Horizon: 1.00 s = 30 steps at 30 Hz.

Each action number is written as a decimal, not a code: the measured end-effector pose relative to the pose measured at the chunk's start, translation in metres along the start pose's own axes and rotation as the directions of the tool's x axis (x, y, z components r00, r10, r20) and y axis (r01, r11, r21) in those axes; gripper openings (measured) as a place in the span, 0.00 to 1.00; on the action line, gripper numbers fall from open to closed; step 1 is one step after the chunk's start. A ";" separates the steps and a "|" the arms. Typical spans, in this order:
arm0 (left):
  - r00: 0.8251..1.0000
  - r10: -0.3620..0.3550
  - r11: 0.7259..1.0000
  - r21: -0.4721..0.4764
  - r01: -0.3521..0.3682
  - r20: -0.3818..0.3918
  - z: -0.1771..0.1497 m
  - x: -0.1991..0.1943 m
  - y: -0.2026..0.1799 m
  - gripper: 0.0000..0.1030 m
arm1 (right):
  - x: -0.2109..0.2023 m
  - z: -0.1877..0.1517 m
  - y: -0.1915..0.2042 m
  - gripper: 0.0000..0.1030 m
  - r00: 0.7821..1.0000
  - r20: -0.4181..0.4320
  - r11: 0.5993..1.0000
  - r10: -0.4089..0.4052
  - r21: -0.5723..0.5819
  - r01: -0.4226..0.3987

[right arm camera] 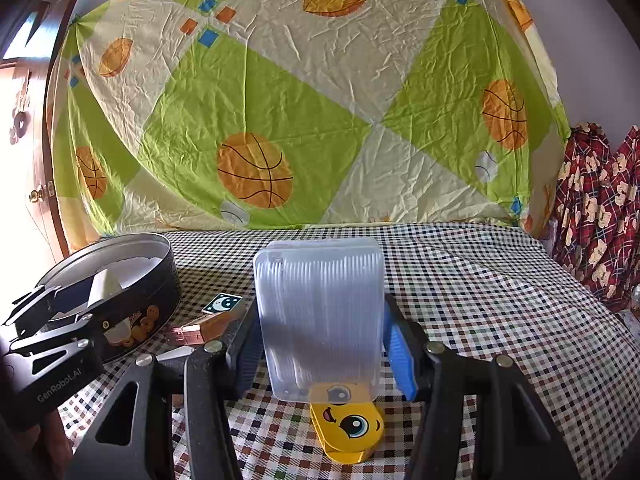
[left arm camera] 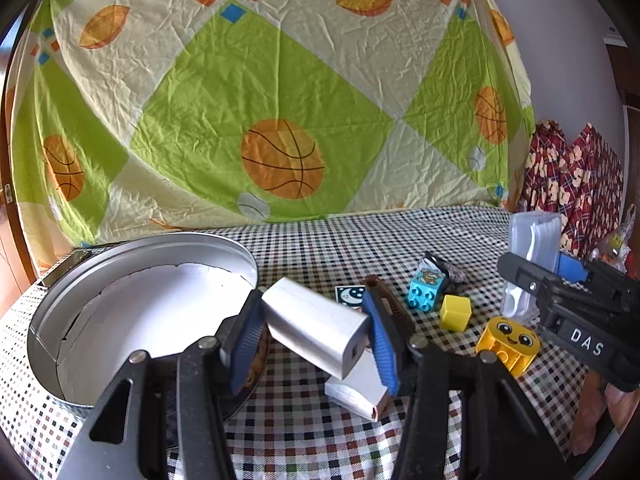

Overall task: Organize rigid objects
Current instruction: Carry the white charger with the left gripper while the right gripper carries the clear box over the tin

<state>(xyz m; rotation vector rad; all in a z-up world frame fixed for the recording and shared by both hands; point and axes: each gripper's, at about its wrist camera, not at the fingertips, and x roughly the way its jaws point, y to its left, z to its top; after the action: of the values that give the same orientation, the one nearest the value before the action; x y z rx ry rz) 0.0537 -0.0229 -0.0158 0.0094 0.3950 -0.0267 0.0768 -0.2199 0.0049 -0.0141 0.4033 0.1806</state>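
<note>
My left gripper [left arm camera: 314, 330] is shut on a silver-white rectangular block [left arm camera: 316, 330], held tilted just right of the round metal tin [left arm camera: 48, 312]. Under the block lies a white box [left arm camera: 360, 388] on the checked cloth. My right gripper [right arm camera: 324, 344] is shut on a clear ribbed plastic case [right arm camera: 320, 312], held upright above a yellow smiley-face block [right arm camera: 348, 428]. In the left wrist view the right gripper [left arm camera: 560, 276] holds that case [left arm camera: 534, 240] at the far right, beside the yellow face block [left arm camera: 508, 344]. The left gripper [right arm camera: 68, 316] appears at the tin [right arm camera: 132, 280] in the right wrist view.
On the checked tablecloth [left arm camera: 320, 248] lie a turquoise stud brick [left arm camera: 424, 292], a small yellow cube [left arm camera: 455, 312], a brown flat piece [left arm camera: 384, 300] and a moon-print tile [left arm camera: 350, 294]. A basketball-print sheet [left arm camera: 260, 100] hangs behind. Red plaid fabric [left arm camera: 572, 176] sits at the right.
</note>
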 end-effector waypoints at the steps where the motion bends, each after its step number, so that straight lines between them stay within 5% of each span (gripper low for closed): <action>1: 1.000 0.003 1.000 -0.005 -0.003 0.003 0.000 -0.001 0.001 0.48 | 0.000 0.000 0.000 0.55 1.000 0.002 1.000 -0.002 0.001 0.002; 30: 0.996 0.082 0.994 -0.074 -0.079 0.041 -0.003 -0.015 0.041 0.48 | 0.001 0.005 0.028 0.55 0.998 0.041 0.998 0.054 -0.023 -0.053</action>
<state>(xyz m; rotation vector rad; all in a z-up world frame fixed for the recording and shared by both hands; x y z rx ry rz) 0.0399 0.0188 -0.0126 -0.0464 0.3512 0.0669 0.0747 -0.1916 0.0101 -0.0213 0.3605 0.2374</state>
